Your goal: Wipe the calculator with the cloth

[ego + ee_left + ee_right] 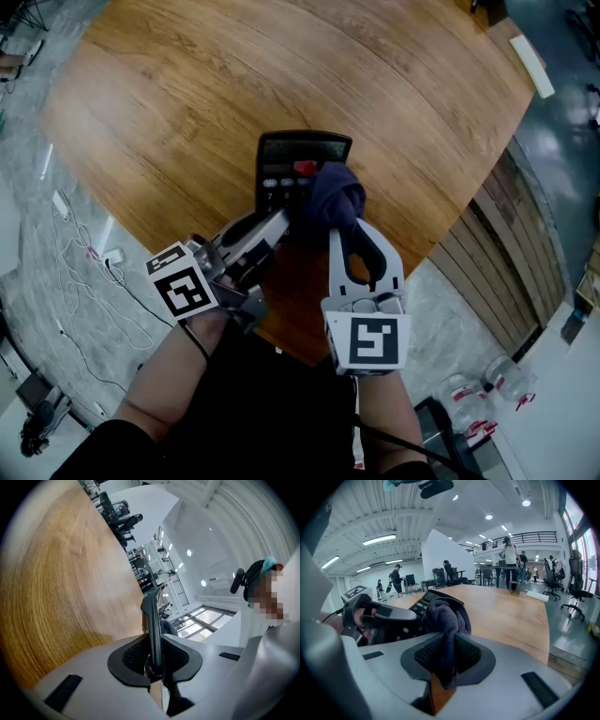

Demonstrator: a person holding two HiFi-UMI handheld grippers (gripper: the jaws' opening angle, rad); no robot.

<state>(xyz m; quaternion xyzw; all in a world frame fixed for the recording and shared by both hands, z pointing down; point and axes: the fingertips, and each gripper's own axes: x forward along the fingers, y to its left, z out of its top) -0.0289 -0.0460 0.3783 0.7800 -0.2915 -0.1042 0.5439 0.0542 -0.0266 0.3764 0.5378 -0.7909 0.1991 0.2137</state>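
on the grey floor at 9 o'clock of the head view, white cables (80, 253) lie loose. the left gripper (272, 223) reaches in from 7 o'clock of the black calculator (291, 159), its marker cube nearest the camera. in the left gripper view its jaws are clamped on the calculator (152, 630), seen edge-on as a thin dark slab standing between the pads, with the wooden table (56, 573) filling the 9 o'clock side. the calculator sits over the round table (281, 66) toward its 6 o'clock rim (whether it lies flat or is tipped up, i cannot tell). a red key (306, 168) shows just below the display. touching that key's 3 o'clock side, a bunched dark blue cloth (336, 195) covers the calculator's 4 o'clock corner. the right gripper (349, 234) comes up from 6 o'clock, and in the right gripper view its jaws pinch the cloth (446, 620), which balloons above the pads against the calculator (424, 599).
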